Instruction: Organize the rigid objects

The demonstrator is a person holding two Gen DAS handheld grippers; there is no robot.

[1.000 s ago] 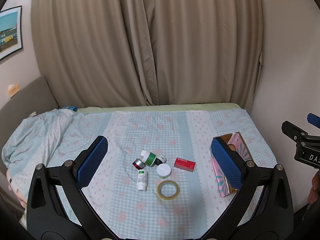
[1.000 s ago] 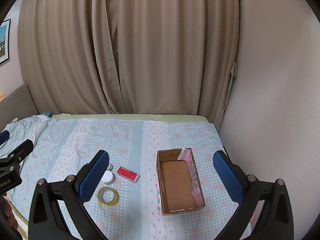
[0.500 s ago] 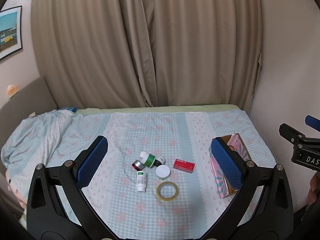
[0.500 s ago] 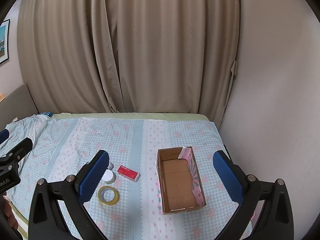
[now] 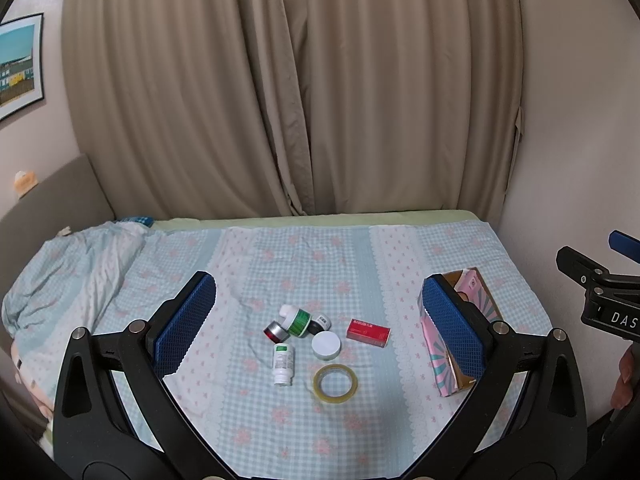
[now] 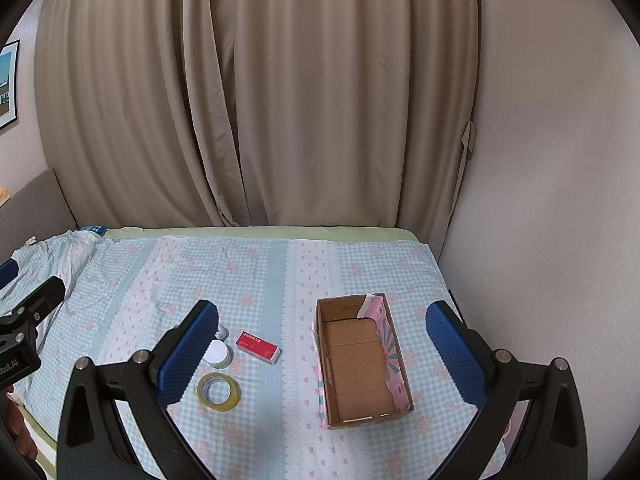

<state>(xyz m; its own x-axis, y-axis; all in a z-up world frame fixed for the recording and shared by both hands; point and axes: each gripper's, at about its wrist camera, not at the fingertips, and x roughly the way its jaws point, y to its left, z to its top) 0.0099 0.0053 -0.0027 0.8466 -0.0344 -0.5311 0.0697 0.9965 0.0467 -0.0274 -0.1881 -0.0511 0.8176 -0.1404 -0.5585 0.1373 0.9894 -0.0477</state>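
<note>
Small items lie grouped on the checked bedspread: a red box (image 5: 368, 333), a white-lidded jar (image 5: 326, 345), a tape roll (image 5: 335, 383), a white bottle (image 5: 283, 363), a green-labelled bottle (image 5: 297, 319) and a small silver and red tin (image 5: 276, 331). An open, empty cardboard box (image 6: 362, 360) stands to their right. My left gripper (image 5: 320, 328) is open and empty, held above the items. My right gripper (image 6: 324, 354) is open and empty above the cardboard box (image 5: 460, 344). The red box (image 6: 257, 347), jar (image 6: 218, 354) and tape roll (image 6: 219, 391) also show in the right wrist view.
A rumpled duvet (image 5: 68, 268) lies at the bed's left end. Beige curtains (image 5: 296, 92) hang behind the bed. A wall (image 6: 552, 200) runs close along the right side. The right gripper's body (image 5: 600, 300) shows at the left view's right edge.
Both grippers have drifted slightly back and up, so the items sit a little lower and closer in view. Nothing on the bed has moved.
</note>
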